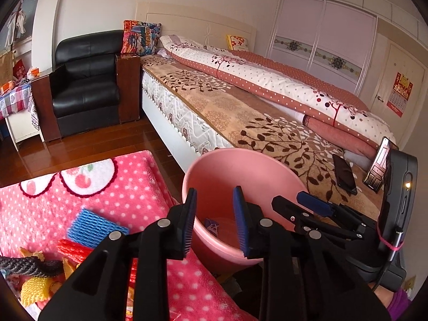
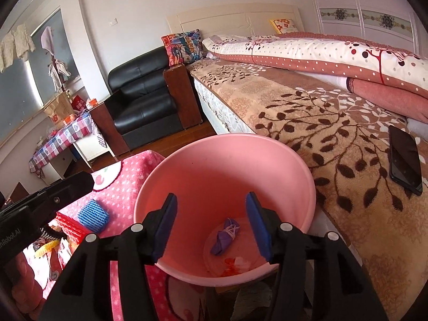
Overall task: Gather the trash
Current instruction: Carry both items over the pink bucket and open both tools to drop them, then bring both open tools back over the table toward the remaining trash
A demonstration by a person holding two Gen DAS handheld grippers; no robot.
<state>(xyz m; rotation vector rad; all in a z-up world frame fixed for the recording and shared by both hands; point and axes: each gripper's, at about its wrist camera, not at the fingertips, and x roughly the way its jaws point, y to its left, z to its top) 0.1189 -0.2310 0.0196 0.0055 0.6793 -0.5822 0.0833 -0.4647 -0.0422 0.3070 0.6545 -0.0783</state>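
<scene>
So the purple bundle [image 2: 225,236], tied with a pale string, is lying on the bottom of the pink bucket [image 2: 283,160], with some orange-red scraps [image 2: 230,266] just beside it on the bucket floor. From the left wrist view you only catch a sliver of that bundle down in there.

Both grippers are tilted down toward the bucket mouth. The right gripper [image 2: 211,226] sits right over the near rim, jaws apart, nothing between the pads; the bundle lies below and between them, well clear of both. The left gripper [image 1: 214,222] is over the bucket's left rim, jaws also apart and empty.

The bucket stands between the bed [image 2: 294,101] and a pink polka-dot blanket [image 1: 128,187]. More trash is piled on that blanket: a blue foam net [image 1: 95,226], a red one [image 1: 73,250] touching it, a yellow one [image 1: 34,291]. A dark phone [image 2: 405,159] lies on the bed's leaf-print cover.
</scene>
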